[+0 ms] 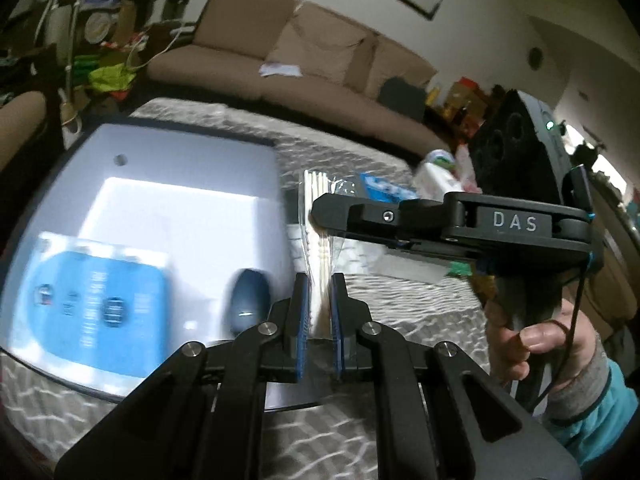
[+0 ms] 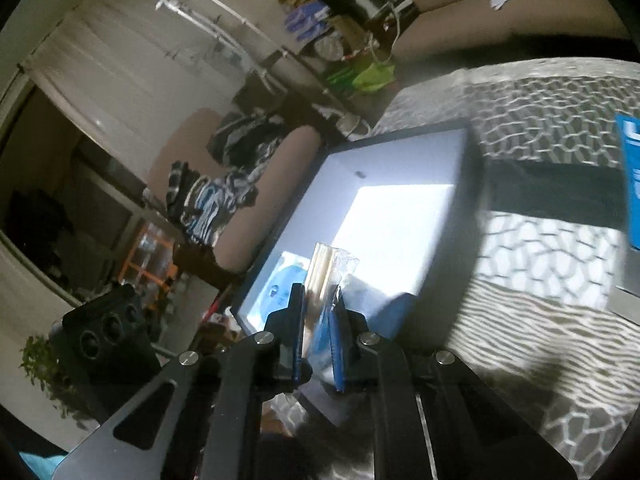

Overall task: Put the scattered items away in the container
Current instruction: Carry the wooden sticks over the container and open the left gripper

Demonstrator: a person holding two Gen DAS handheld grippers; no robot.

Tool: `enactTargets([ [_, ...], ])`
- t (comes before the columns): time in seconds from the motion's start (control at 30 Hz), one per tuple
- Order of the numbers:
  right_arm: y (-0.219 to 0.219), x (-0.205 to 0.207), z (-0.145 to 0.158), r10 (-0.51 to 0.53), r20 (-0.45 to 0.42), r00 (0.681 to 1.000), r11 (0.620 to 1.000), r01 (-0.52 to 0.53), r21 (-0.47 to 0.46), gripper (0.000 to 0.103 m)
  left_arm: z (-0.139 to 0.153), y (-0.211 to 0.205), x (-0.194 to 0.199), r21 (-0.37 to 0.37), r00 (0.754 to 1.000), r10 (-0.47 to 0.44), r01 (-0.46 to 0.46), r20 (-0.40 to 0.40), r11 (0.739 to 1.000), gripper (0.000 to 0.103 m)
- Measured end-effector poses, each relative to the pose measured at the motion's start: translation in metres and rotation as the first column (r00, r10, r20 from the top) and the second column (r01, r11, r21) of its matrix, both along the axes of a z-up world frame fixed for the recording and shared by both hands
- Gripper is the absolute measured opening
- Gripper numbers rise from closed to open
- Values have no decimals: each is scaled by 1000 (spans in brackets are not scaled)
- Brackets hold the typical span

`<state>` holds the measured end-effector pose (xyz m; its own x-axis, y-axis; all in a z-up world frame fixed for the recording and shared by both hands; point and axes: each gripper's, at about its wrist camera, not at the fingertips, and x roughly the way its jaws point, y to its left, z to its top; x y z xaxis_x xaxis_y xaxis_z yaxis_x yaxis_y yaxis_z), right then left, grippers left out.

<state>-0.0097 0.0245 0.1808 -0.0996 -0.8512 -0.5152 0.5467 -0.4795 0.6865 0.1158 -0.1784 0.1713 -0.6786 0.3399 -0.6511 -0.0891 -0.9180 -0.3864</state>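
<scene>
The left gripper (image 1: pixel 319 304) is clamped on the lower end of a clear packet (image 1: pixel 317 216) of pale sticks, which stands up between its blue pads. The right gripper (image 1: pixel 320 210) reaches in from the right and its tip meets the same packet higher up; a hand (image 1: pixel 532 328) in a grey cuff and teal sleeve grips its handle. In the right wrist view the right gripper (image 2: pixel 318 334) has its pads drawn close onto the packet (image 2: pixel 330 276), so both grippers hold it.

The packet hangs just past the right edge of the box (image 1: pixel 276 184), a shallow white container with a dark rim. Inside the box lie a blue card (image 1: pixel 96 300) and a dark mouse (image 1: pixel 249 300), side by side near the front wall. The box sits on a cloth (image 1: pixel 400 304) with a grey-and-white scale pattern. Further back on the cloth lies a blue-and-white pack (image 1: pixel 386 188).

Behind the surface stands a tan sofa (image 1: pixel 304 56) with a white paper on its seat, and clutter fills the left corner.

Only the left view shows the hand, the mouse and a framed picture on the wall. Only the right view shows a white drying rack (image 2: pixel 200 20), striped clothes (image 2: pixel 216 196) piled on a sofa arm, and a dark window at the left. The box (image 2: pixel 400 152) appears there at an angle, with the blue pack (image 2: pixel 632 184) at the right edge.
</scene>
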Motion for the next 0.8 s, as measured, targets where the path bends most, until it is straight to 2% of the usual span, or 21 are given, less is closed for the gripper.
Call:
enactTargets([
  [0.17,-37,-10,-22,-13,68,998,1000,12,18,9,-20,-43,-3,-23,997,43,-42,62,999,13],
  [0.27,-49,-15,-39,-31,109,994,998,24,64,9,-35,-61,5,4,993,78,-78,88,997,15],
  [0.33,-56,-16,-48,-35,101,994,991,22,133,9,-42,-72,9,36,991,94,-97,91,995,15],
  [0.43,-60,-14,-58,-31,92,995,983,14,184,9,-47,-87,17,87,992,85,-94,97,992,16],
  [0.67,-68,-2,-58,-8,26,1000,969,1,248,8,-54,-64,1,45,991,14,-21,137,999,16],
  [0.8,-69,0,-57,-4,19,1000,971,-1,241,9,-55,-54,0,36,989,25,-30,144,999,16],
])
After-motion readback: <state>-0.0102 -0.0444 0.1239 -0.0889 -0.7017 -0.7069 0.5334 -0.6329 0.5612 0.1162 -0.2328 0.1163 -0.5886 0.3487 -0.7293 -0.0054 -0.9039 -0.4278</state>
